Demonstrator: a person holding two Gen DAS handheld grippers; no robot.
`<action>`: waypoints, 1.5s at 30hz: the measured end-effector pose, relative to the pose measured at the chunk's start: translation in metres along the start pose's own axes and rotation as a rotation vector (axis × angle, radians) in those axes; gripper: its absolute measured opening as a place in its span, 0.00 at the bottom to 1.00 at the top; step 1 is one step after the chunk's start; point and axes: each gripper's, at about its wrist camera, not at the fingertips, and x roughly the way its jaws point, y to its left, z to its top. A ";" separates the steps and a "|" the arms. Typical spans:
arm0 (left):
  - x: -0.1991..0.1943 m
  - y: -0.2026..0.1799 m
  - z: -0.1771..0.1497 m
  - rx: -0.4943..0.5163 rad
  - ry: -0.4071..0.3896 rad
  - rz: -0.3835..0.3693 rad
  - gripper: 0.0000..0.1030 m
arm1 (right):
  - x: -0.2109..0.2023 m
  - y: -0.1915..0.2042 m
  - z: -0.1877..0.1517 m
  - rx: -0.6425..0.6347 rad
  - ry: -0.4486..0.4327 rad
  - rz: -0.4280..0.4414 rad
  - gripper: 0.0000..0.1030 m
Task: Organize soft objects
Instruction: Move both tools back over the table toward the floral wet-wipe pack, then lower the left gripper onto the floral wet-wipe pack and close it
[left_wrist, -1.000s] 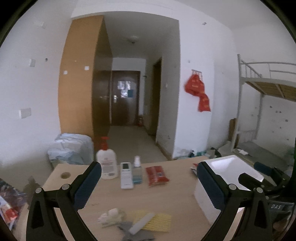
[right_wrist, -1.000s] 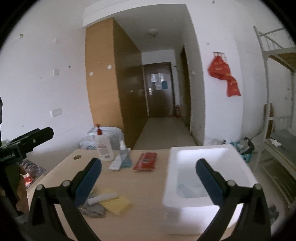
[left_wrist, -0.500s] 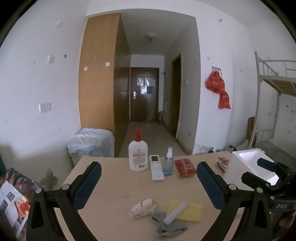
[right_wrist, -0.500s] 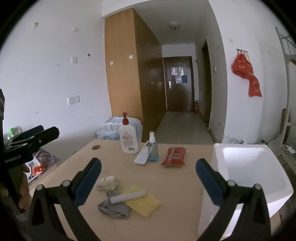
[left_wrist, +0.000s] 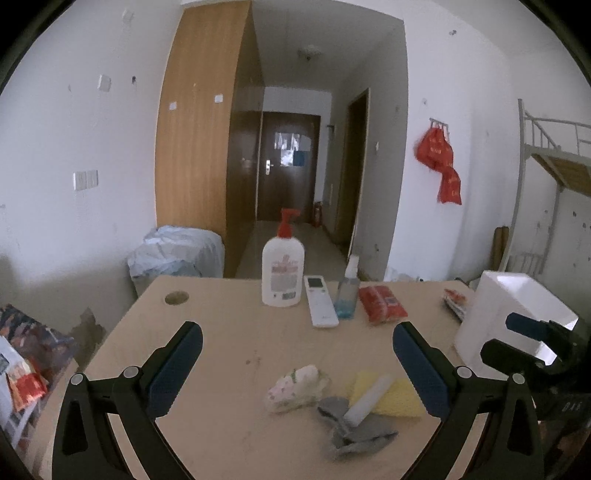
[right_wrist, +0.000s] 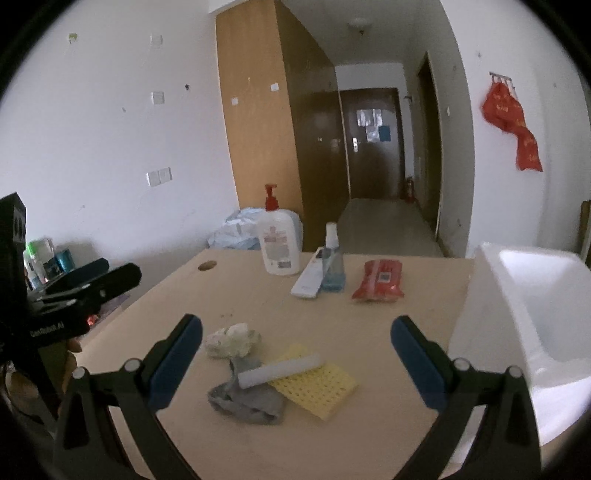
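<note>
A pale wooden bench (right_wrist: 369, 332) holds the soft pile: crumpled white cloth (right_wrist: 232, 339), grey rag (right_wrist: 247, 400), yellow sponge cloth (right_wrist: 317, 384), heaped beside the white bin (right_wrist: 517, 314), presumably their destination; left hand-held gripper (left_wrist: 297, 363) and right hand-held gripper (right_wrist: 295, 354) both hover spread apart, empty.

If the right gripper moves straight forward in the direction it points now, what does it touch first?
Probably the small pile on the table: the white roll lying across the grey cloth and yellow mesh sponge. The open right gripper frames them between its fingers. Depth is unclear, so it might pass above them.
</note>
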 end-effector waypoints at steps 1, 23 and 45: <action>0.003 0.002 -0.003 -0.003 0.005 0.000 1.00 | 0.004 0.001 -0.003 -0.007 0.007 -0.005 1.00; 0.065 0.019 -0.055 -0.032 0.148 -0.017 1.00 | 0.049 -0.003 -0.044 0.018 0.155 0.004 1.00; 0.137 0.024 -0.071 -0.072 0.353 -0.003 0.69 | 0.082 -0.010 -0.043 0.033 0.223 0.065 1.00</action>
